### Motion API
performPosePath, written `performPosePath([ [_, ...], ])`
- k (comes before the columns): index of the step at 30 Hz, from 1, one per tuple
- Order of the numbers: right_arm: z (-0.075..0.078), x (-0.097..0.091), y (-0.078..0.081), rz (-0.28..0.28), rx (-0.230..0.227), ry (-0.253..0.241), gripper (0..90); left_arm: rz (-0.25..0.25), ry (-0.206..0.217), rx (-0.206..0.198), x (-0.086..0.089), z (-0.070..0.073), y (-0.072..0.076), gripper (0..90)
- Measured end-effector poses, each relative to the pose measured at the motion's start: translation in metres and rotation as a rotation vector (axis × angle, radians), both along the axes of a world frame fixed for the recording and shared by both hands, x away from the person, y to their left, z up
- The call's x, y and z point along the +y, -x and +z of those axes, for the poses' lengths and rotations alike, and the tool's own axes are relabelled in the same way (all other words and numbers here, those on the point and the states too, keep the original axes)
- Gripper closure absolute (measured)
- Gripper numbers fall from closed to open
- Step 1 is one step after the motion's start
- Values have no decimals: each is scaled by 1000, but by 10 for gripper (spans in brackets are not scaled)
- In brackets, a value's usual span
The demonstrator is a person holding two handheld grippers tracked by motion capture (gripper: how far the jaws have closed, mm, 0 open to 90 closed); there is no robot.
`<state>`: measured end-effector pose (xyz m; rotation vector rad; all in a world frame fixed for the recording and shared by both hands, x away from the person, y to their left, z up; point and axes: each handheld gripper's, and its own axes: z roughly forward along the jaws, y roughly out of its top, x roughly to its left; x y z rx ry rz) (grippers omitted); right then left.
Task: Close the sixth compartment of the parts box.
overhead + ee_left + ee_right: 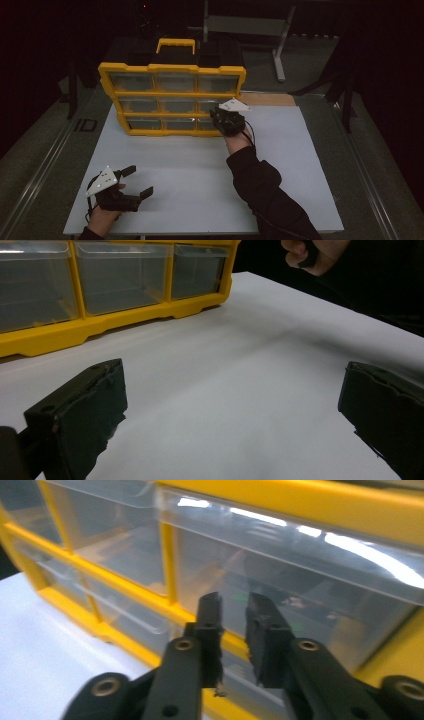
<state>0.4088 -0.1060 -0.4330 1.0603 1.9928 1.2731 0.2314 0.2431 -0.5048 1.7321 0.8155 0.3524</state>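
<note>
A yellow organizer [172, 67] with clear plastic drawers stands upright at the back of the white tabletop [200, 170]. My right gripper [216, 117] is up against its lower right drawers. In the right gripper view the two black jaws [234, 600] stand a narrow gap apart just in front of a clear drawer [310, 590], with nothing visibly pinched between them. My left gripper [140, 181] rests low at the near left of the table, well away from the organizer [100, 325]. Its jaws [232, 390] are spread wide with only bare table between them.
A metal stand [280, 50] rises behind the table at the back right, and a wooden strip [270, 99] lies beside the organizer. Dark floor surrounds the table. The hand holding the other gripper [310, 255] appears at the top right of the left gripper view.
</note>
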Motion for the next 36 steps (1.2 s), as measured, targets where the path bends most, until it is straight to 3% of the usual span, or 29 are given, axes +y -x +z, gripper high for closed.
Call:
performPosePath([
  [10,2,11,3,70,52,-14,331,2,3,0,0,0,0,0],
  [16,5,14,8,92,38,-33,137,2,4,0,0,0,0,0],
  [21,5,13,9,170,61,-63,89,-1,3,2,0,0,0,0],
  [23,5,13,10,199,54,-49,89,-1,3,1,0,0,0,0],
  [32,4,8,14,309,6,-83,91,-1,4,1,0,0,0,0],
  [36,3,4,15,376,10,-107,92,1,4,2,0,0,0,0],
])
